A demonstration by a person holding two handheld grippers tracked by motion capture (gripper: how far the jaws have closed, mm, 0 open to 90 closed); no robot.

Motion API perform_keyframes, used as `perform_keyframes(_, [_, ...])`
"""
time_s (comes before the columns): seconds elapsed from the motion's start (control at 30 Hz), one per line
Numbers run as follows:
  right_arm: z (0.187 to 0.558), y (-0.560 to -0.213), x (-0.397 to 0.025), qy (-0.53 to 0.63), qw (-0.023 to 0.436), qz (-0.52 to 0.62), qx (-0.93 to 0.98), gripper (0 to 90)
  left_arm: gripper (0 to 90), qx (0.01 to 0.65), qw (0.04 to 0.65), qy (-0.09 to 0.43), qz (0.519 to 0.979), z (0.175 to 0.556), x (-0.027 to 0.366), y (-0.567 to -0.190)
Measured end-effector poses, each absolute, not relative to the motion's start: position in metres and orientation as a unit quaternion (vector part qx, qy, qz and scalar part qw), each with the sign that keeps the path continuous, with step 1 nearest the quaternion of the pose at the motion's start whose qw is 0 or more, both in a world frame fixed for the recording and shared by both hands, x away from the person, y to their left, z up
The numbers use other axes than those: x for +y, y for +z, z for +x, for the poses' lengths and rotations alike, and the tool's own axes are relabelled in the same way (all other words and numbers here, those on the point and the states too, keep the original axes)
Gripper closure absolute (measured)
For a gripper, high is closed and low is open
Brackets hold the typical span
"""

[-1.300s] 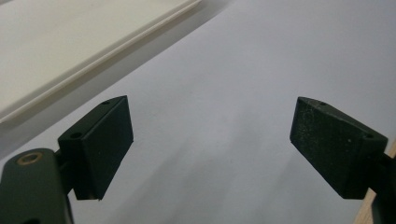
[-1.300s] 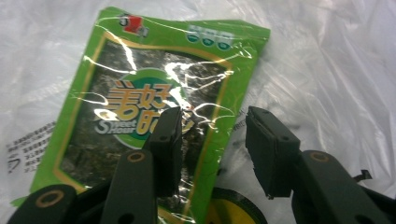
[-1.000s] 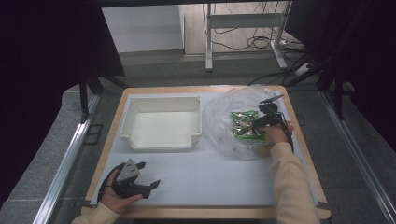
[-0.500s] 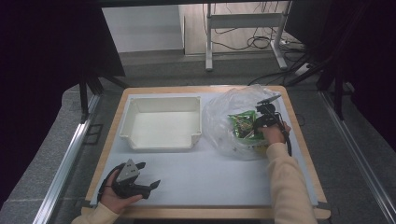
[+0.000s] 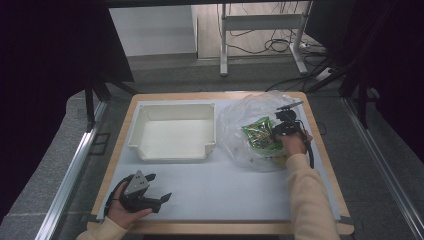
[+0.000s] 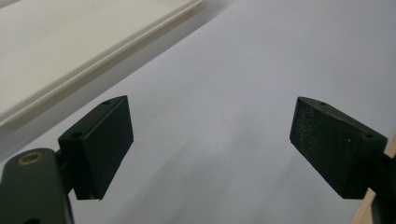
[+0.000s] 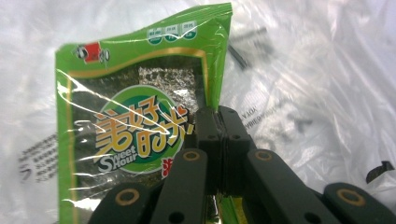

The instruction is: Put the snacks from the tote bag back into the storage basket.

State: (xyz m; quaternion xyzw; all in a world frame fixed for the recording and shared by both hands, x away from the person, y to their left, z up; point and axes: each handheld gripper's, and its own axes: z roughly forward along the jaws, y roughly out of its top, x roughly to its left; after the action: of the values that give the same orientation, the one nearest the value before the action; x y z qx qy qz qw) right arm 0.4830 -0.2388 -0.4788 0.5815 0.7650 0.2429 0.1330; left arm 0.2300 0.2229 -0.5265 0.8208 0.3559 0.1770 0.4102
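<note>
A green seaweed snack packet (image 5: pixel 259 135) (image 7: pixel 135 121) lies in a crumpled clear plastic bag (image 5: pixel 245 117) at the right of the table. My right gripper (image 5: pixel 276 133) (image 7: pixel 218 122) is shut on the packet's right edge, and glossy film covers the packet's face. I cannot tell whether the jaws pinch the bag film as well. My left gripper (image 5: pixel 159 188) (image 6: pixel 210 149) rests open near the front left corner, low over the white mat (image 6: pixel 224 84), with nothing between its jaws.
A white rectangular tray (image 5: pixel 170 156) (image 6: pixel 70 42) stands at the back left, with nothing in it. The white mat (image 5: pixel 225 190) covers the wooden table (image 5: pixel 225 229). A table frame and cables stand on the floor beyond the far edge.
My right hand and gripper have edged slightly left and away within the bag, and the packet has shifted with them. The left gripper has stayed put.
</note>
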Motion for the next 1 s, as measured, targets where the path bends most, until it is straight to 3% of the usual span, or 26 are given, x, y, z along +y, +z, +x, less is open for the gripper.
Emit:
perform_keyframes(0.3, [0.470, -0.460, -0.242, 0.284, 0.160, 0.562, 0.761, 89.0, 13.4, 0.355, 0.409, 0.176, 0.822, 0.230, 0.222, -0.527])
perform_keyframes(1.0, [0.458, -0.438, -0.257, 0.351, 0.171, 0.560, 0.731, 89.3, 13.4, 0.355, 0.408, 0.176, 0.822, 0.230, 0.222, -0.527])
